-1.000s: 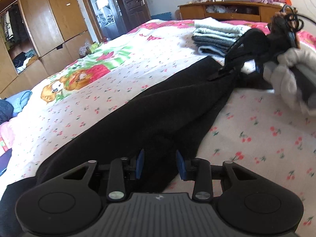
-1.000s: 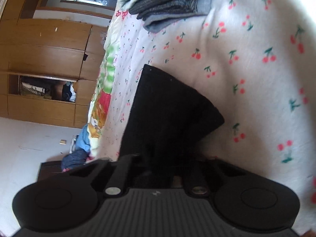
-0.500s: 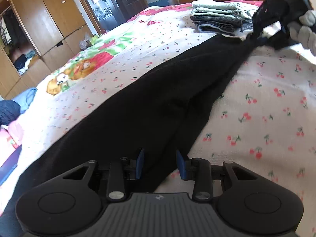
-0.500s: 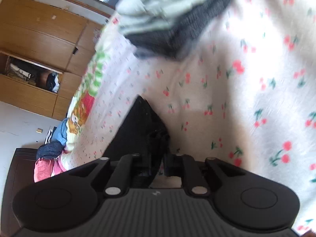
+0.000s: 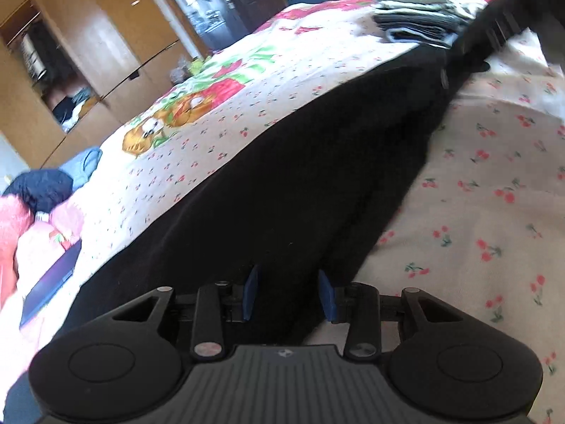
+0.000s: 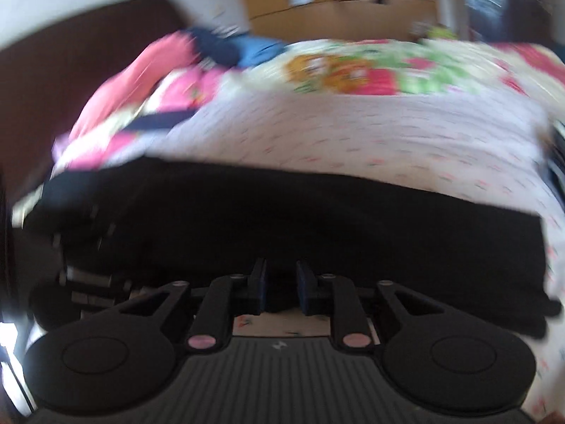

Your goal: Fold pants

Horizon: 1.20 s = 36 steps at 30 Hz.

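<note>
Pants stretch lengthwise, seemingly toward folded stack.

Open bedsheet on both sides of the black pants, far end crowded.

In the left wrist view the black pants run in a long band from near to far across the bed; the cherry-print sheet to their right lies bare and gives open passage, as does the wide strip of sheet to their left. At the far end a stack of folded clothes sits just beside the pants and narrows the way there. A heap of pink and blue clothing and a dark flat object crowd the near left edge. Beyond the bed's left side stands a wooden wardrobe.
</note>
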{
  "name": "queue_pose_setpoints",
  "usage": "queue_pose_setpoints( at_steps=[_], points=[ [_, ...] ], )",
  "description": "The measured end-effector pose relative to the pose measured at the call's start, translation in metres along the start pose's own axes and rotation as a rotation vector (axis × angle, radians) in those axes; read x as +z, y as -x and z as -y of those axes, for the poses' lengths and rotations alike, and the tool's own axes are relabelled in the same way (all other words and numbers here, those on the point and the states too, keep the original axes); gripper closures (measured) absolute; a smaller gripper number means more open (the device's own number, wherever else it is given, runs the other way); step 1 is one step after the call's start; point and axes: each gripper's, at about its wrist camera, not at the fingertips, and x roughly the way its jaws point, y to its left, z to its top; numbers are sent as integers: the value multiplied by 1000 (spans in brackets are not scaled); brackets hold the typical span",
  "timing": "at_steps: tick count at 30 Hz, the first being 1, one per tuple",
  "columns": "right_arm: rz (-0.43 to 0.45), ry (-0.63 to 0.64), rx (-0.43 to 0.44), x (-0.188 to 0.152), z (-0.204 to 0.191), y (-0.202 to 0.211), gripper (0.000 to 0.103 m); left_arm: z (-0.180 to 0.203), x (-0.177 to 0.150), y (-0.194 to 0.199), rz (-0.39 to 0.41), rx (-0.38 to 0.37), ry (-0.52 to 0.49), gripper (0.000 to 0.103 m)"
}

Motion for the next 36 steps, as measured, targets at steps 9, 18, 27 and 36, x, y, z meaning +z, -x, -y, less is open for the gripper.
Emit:
queue_pose_setpoints(
  at_steps=[9, 18, 27, 36],
  points=[
    [-28, 458, -32, -13, -54, -32, 77, -26, 2, 0, 67, 7, 213, 68],
    [2, 569, -66, -22, -79, -46, 74, -35, 4, 4, 68, -19, 244, 73],
    [42, 562, -125, -13, -82, -60, 96, -39, 7, 6, 68, -29, 242, 74],
    [-17, 515, -14, -8, -77, -22, 100, -13, -2, 19, 29, -112, 86, 80]
  ],
)
